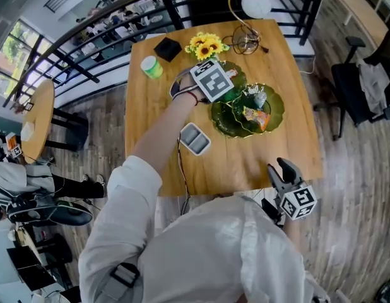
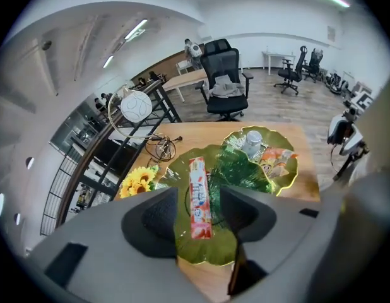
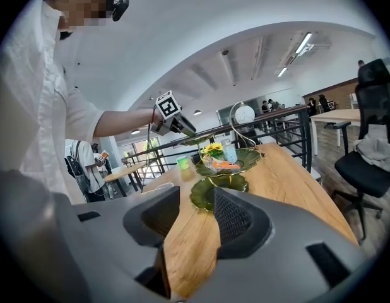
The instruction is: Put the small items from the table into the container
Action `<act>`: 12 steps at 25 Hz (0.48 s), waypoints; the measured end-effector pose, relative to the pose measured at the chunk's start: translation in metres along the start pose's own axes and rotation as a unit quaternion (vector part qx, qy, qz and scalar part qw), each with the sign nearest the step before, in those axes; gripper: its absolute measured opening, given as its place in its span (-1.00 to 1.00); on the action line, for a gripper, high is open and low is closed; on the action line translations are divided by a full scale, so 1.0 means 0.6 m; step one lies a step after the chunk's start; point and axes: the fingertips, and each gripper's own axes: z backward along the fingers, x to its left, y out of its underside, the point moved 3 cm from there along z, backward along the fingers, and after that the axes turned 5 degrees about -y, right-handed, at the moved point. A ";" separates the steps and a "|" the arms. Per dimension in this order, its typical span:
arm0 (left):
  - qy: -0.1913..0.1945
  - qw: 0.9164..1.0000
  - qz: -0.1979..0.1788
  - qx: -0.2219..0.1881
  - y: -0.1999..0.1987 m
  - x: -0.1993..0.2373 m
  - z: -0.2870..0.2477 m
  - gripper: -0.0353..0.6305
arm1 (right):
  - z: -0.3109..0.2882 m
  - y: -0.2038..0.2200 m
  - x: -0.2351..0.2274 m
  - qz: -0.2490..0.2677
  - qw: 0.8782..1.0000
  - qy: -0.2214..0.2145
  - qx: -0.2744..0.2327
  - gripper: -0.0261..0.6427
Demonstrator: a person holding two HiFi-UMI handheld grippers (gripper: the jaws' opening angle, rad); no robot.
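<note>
my left gripper point(image 2: 199, 201) hangs jaws apart over the red packet point(image 2: 195, 194) lying in the green leaf dish point(image 2: 240, 172), my right gripper point(image 3: 195, 216) spread empty at the near counter point(image 3: 289, 182) edge, so i judge a careless pull-away could flick the packet over that shallow rim.

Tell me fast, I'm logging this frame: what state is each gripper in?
Left gripper: open, over a candy stick lying on the green dish.
Right gripper: open, empty.

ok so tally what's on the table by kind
green dishes: 3
packets: 2
clear cup: 1
grey case: 1
black box: 1
green cup: 1
sunflowers: 1 bunch
lamp: 1
total: 11
</note>
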 end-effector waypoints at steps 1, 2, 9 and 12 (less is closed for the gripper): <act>0.006 1.000 0.011 -0.006 0.000 -0.003 0.001 -0.22 | 0.002 0.000 0.000 -0.001 1.000 0.001 0.000 -0.41; 0.009 1.000 0.018 -0.010 0.000 -0.005 0.003 -0.21 | 0.002 0.000 0.001 -0.001 1.000 0.002 -0.001 -0.41; 0.006 0.998 0.050 -0.047 -0.002 0.005 0.035 -0.31 | -0.010 -0.009 0.004 0.007 1.000 -0.006 0.000 -0.41; 0.026 0.991 0.095 -0.088 0.000 0.001 0.061 -0.48 | -0.017 -0.013 0.009 0.011 1.000 -0.014 0.000 -0.41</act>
